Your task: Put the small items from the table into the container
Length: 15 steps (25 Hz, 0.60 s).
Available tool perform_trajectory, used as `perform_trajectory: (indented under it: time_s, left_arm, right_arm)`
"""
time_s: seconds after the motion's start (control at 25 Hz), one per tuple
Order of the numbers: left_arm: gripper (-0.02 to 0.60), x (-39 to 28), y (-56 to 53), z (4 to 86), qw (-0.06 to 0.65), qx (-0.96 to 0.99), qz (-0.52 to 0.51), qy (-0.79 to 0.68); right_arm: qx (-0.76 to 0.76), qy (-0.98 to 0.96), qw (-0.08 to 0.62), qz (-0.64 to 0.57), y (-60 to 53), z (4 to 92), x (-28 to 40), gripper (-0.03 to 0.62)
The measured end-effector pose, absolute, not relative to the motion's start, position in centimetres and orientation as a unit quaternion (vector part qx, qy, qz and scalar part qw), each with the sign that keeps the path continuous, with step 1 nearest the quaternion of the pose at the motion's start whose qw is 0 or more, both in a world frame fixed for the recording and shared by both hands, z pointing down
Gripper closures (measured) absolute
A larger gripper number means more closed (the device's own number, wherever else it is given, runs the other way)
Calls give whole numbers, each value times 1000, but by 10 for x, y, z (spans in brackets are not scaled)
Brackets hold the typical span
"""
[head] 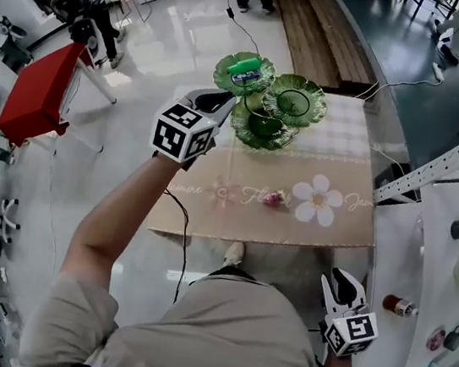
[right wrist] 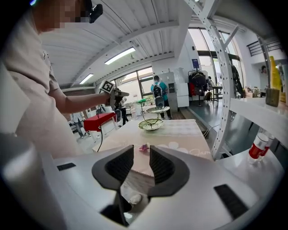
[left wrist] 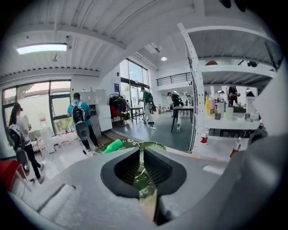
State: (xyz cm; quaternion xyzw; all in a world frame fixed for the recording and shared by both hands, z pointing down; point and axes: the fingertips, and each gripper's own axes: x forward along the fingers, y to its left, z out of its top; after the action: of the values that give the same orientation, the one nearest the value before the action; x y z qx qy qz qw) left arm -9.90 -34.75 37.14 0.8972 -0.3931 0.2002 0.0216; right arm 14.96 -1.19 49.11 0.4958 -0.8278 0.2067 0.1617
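Note:
A three-dish green glass stand (head: 268, 107) rises at the far end of the beige table (head: 334, 173). A green packet (head: 246, 71) lies in its upper left dish; in the left gripper view the packet (left wrist: 112, 146) shows just past the jaws. My left gripper (head: 218, 100) hovers at the stand's left side, shut and empty; only a thin slit shows in its own view (left wrist: 141, 152). A small pink item (head: 274, 198) rests on the table near the flower print. My right gripper (head: 342, 291) hangs off the table's near right corner, open and empty (right wrist: 141, 155), facing the pink item (right wrist: 144, 147).
A white metal rack (head: 447, 160) with bottles and small things on its shelf (head: 399, 306) stands close on the right. A red table (head: 38, 90) sits on the floor at the left. People stand far back in the room.

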Motion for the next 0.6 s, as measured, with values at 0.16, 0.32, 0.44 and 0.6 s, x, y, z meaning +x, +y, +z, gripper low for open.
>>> perform_trajectory:
  time_s: [0.16,0.32,0.44,0.6]
  left_arm:
    - [551,-94,-280,385,72,897,165,-404]
    - [551,-86,-213,405,117,893,148,-409]
    - [551,-77,-165,417,138,889,141,-414]
    - [551,-56,-108,430,146,888,142,-412]
  right_arm:
    - [474,-842,169,193,-3,486,156,474]
    - [457,-853,168,185,9,486,163,477]
    - [436,-868,164,172,19,484,166,482]
    - [410,-882,165,163,30,483,167,485]
